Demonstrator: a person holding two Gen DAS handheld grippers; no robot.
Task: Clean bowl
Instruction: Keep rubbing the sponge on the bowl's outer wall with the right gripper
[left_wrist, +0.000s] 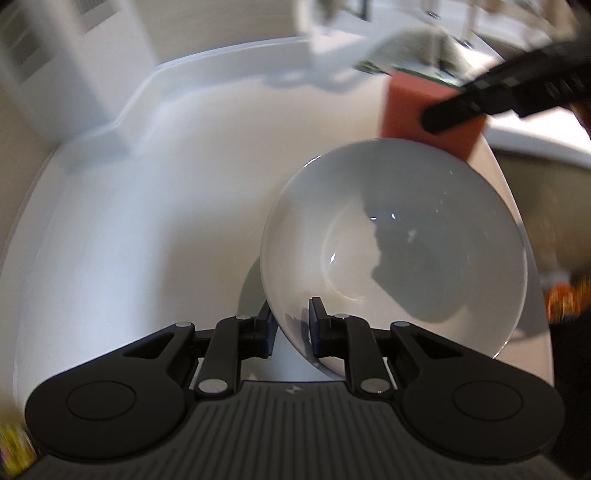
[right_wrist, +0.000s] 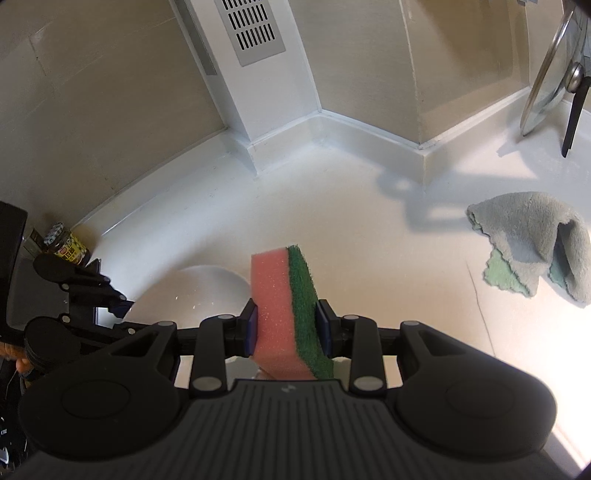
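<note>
A white bowl (left_wrist: 395, 251) is tilted on edge above the white counter, its inside facing the left wrist camera. My left gripper (left_wrist: 291, 328) is shut on the bowl's near rim. My right gripper (right_wrist: 288, 325) is shut on a pink sponge (right_wrist: 275, 314) with a green scouring side. In the left wrist view the sponge (left_wrist: 406, 107) is just beyond the bowl's far rim, with the right gripper's finger (left_wrist: 458, 110) across it. In the right wrist view the bowl (right_wrist: 192, 295) sits low left of the sponge, with the left gripper (right_wrist: 122, 306) on it.
A grey-green cloth (right_wrist: 535, 243) lies crumpled on the counter (right_wrist: 369, 229) at the right. A glass lid (right_wrist: 550, 70) leans against the back wall at the far right. A jar (right_wrist: 66, 247) stands at the left. A white vented column (right_wrist: 251, 55) rises behind.
</note>
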